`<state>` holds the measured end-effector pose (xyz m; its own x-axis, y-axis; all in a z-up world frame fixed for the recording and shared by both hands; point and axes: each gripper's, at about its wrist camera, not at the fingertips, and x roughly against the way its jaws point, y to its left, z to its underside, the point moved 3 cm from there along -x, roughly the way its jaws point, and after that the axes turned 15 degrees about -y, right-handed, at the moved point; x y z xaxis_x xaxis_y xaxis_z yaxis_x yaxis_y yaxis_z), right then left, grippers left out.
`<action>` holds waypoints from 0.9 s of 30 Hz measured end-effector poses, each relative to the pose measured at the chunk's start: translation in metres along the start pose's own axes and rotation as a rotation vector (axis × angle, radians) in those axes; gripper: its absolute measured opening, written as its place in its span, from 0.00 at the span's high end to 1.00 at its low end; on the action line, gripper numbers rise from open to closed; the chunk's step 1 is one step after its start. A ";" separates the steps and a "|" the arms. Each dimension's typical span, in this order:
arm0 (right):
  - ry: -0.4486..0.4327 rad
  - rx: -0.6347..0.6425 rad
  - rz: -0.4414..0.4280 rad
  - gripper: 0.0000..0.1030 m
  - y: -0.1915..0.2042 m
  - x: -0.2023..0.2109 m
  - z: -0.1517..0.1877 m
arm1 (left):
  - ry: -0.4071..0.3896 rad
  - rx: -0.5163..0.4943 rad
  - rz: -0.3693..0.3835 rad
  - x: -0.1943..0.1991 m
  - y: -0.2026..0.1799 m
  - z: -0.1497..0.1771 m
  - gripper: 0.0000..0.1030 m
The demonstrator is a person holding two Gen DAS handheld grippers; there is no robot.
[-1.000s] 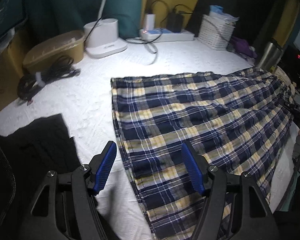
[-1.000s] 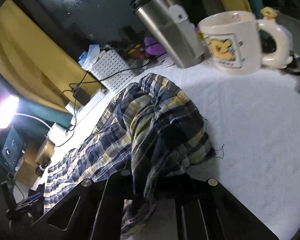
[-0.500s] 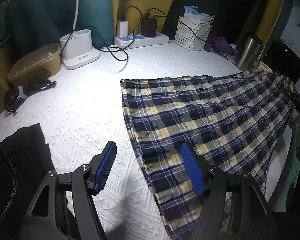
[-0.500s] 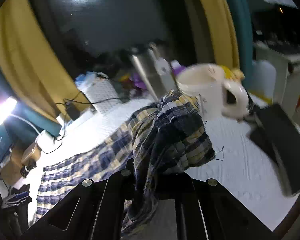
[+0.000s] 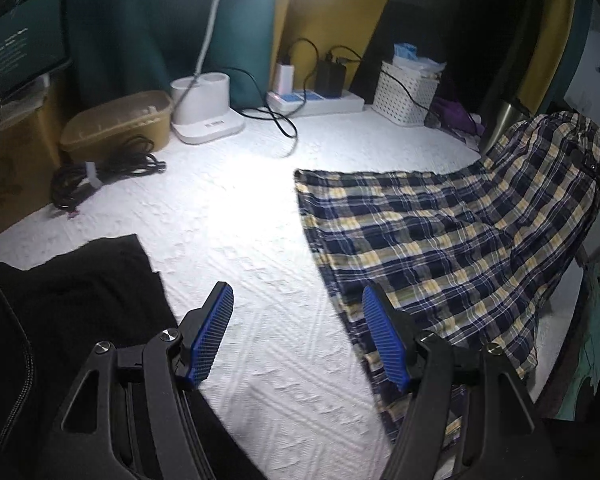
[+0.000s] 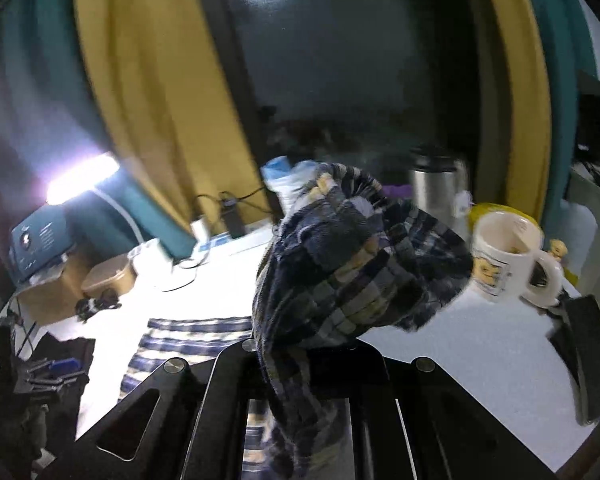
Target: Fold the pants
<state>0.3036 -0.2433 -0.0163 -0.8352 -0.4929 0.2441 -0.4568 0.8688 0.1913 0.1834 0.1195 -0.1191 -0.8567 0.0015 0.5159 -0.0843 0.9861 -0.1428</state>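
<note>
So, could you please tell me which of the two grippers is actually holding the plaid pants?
The right gripper, shut on a bunched end of the blue-and-yellow plaid pants; the left gripper is open with nothing between its blue pads.

White textured bedspread (image 5: 260, 240) under plaid pants (image 5: 440, 236)

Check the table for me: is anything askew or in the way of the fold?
Nothing is spilled or damaged. The plaid pants lie partly flat, one end lifted off the table by the right hand-held gripper. A mug and steel tumbler stand close behind that raised end.
</note>
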 end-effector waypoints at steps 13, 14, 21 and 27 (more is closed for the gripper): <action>0.141 0.102 -0.121 0.93 0.103 -0.032 0.047 | -0.066 0.023 0.015 0.022 0.035 0.003 0.35; 0.160 0.111 -0.127 0.93 0.110 -0.036 0.055 | -0.067 0.025 0.014 0.022 0.037 0.005 0.35; 0.300 0.187 -0.179 0.93 0.157 -0.059 0.110 | -0.070 0.047 0.011 0.030 0.054 0.014 0.35; 0.357 0.245 -0.184 0.92 0.170 -0.063 0.134 | -0.067 0.058 0.004 0.033 0.061 0.018 0.35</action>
<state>0.2372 -0.0579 -0.1263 -0.5956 -0.5882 0.5471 -0.6819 0.7302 0.0427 0.1411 0.1769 -0.1259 -0.8892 -0.0077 0.4575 -0.1085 0.9749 -0.1945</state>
